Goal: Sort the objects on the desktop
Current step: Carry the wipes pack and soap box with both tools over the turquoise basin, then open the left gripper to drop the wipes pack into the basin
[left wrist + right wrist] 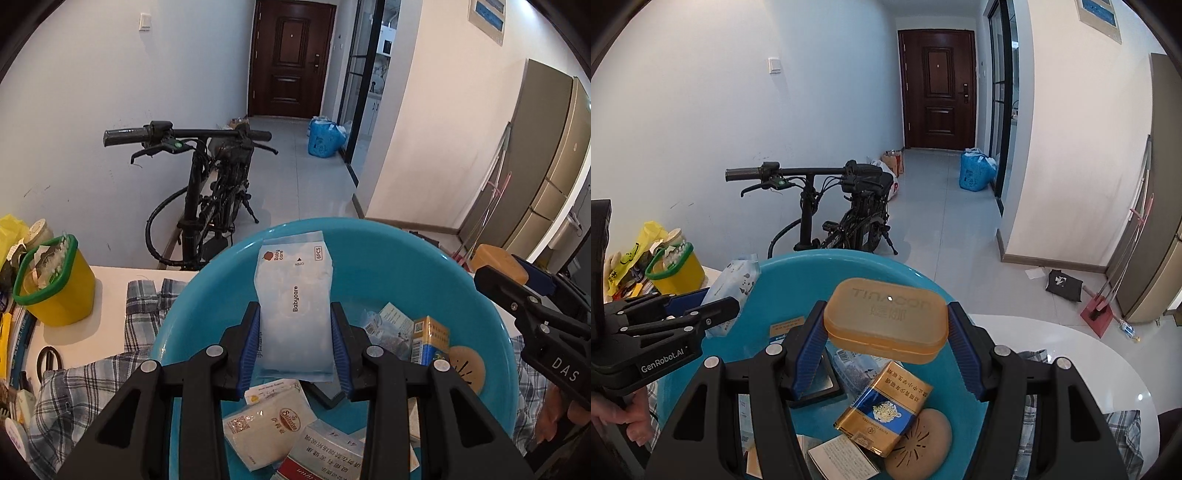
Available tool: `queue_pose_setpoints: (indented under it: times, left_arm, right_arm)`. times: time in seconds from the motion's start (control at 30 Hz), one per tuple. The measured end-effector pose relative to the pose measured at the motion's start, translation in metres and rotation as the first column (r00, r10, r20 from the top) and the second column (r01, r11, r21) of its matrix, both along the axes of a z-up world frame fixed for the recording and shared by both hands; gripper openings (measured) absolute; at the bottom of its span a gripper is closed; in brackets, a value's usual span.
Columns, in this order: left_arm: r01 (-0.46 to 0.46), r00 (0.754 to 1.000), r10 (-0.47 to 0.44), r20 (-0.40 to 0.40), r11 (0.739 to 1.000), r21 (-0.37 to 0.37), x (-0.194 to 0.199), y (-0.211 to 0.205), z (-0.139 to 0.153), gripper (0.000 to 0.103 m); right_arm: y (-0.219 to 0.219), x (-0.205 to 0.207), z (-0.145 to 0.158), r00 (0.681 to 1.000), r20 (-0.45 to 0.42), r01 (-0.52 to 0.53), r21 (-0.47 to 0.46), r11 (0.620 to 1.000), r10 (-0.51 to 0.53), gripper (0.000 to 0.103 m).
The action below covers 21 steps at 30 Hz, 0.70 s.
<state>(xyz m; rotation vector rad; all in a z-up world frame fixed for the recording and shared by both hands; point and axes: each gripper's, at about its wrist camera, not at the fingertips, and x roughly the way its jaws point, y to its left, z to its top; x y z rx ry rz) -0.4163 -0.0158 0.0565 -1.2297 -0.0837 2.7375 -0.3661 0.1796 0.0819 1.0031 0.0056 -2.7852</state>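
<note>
Right now both my tongs hang over the blue basin (pixel 173 325), which sits on a checked cloth (pixel 74 384) on the white table (pixel 110 277). My left gripper (pixel 295 332) is pinching a pale blue Babycare wipes pack (pixel 293 295) by its long sides, the pack standing up above the middle of the basin with its far end reaching toward the far rim. My right gripper (pixel 886 347) is clamped on an orange plastic case (pixel 886 321), held level by its two short ends, also above the basin. Down inside the basin lie a gold and blue carton (pixel 882 406), a round tan disc (pixel 919 446) near the right wall, a white tissue packet (pixel 266 428) and a dark-framed square (pixel 820 387). At the table's left edge stands a yellow bin with a green rim (pixel 59 291).
</note>
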Motion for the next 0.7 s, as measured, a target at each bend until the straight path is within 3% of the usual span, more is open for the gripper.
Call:
queue_pose_setpoints:
  times: [0.2, 0.43, 0.7]
  left_arm:
    - [0.023, 0.996, -0.021, 0.088, 0.999, -0.022, -0.008, 0.003, -0.017, 0.038]
    - [0.009, 0.976, -0.014, 0.219, 1.000, 0.024, -0.028, -0.007, -0.045, 0.038]
    - [0.027, 0.968, -0.031, 0.248, 0.999, 0.023, -0.031, -0.003, -0.053, 0.038]
  right_arm:
    - [-0.001, -0.010, -0.015, 0.997, 0.077, -0.019, 0.017, 1.000, 0.017, 0.062]
    - [-0.004, -0.017, -0.033, 0.981, 0.167, -0.096, -0.020, 0.995, 0.098, 0.062]
    - [-0.007, -0.029, -0.055, 0.955, 0.277, -0.106, -0.009, 0.994, 0.104, 0.062]
